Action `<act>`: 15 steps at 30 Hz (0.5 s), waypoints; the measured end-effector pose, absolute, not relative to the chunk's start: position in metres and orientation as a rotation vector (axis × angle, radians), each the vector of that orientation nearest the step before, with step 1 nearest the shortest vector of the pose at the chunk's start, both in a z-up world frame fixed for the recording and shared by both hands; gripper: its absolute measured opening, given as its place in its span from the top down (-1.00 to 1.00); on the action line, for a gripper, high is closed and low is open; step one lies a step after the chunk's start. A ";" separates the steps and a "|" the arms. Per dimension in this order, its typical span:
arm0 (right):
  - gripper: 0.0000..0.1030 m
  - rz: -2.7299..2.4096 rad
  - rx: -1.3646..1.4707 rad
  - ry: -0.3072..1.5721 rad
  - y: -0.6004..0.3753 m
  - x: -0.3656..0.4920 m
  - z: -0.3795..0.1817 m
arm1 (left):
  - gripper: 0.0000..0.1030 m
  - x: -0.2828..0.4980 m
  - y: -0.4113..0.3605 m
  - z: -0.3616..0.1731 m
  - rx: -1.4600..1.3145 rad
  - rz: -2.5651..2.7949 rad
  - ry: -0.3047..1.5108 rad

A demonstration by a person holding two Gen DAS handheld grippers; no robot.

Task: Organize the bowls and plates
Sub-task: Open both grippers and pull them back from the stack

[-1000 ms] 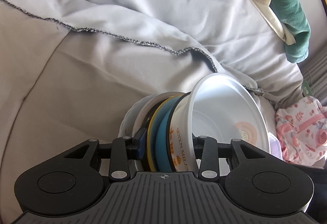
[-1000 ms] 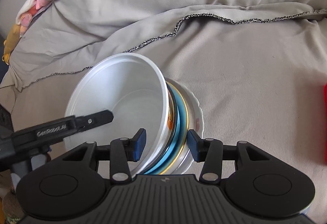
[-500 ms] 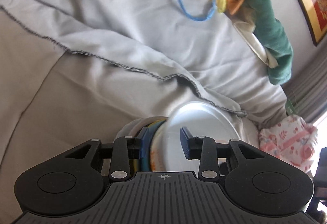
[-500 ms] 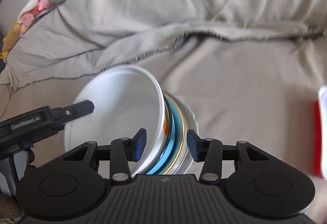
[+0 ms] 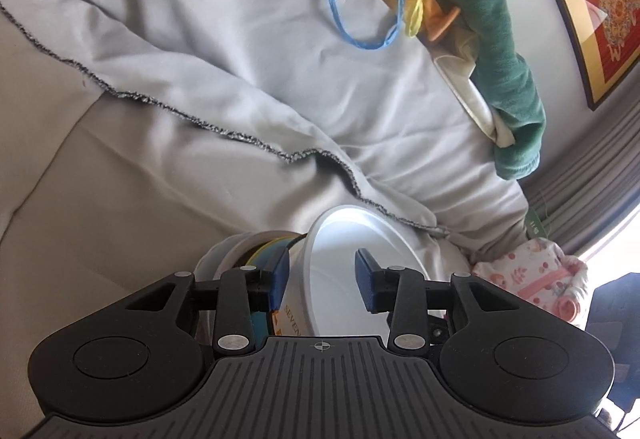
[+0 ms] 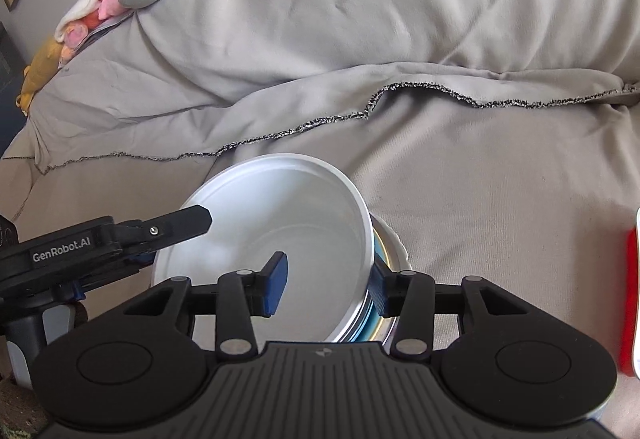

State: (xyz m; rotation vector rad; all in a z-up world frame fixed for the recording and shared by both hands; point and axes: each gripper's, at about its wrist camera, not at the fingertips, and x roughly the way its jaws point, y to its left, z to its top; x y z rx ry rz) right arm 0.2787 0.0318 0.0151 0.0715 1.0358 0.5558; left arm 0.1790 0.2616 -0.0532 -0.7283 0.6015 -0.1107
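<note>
The left gripper (image 5: pixel 322 281), jaws opening, straddles the white bowl's (image 6: pixel 280 223) nine o'clock rim without pressing, while the right gripper (image 6: pixel 328 287) clenches the three o'clock rim with the nested plates (image 6: pixel 384 239), on the grey blanket (image 6: pixel 480 179).

One white bowl (image 6: pixel 280 223); beneath it two visible plates, blue (image 6: pixel 370 323) and white (image 6: pixel 394 245); two grippers, left (image 6: pixel 180 223) and right (image 6: pixel 328 287).

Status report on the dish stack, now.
Left gripper jaws opening, straddling the white bowl's rim. Right gripper jaws straddle the opposite rim, plates beneath; grip unclear. Nothing blocking on the blanket.
</note>
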 end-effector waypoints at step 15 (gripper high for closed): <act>0.15 0.576 0.154 0.925 -0.025 0.261 0.049 | 0.23 0.145 0.247 -0.006 -0.679 0.037 0.463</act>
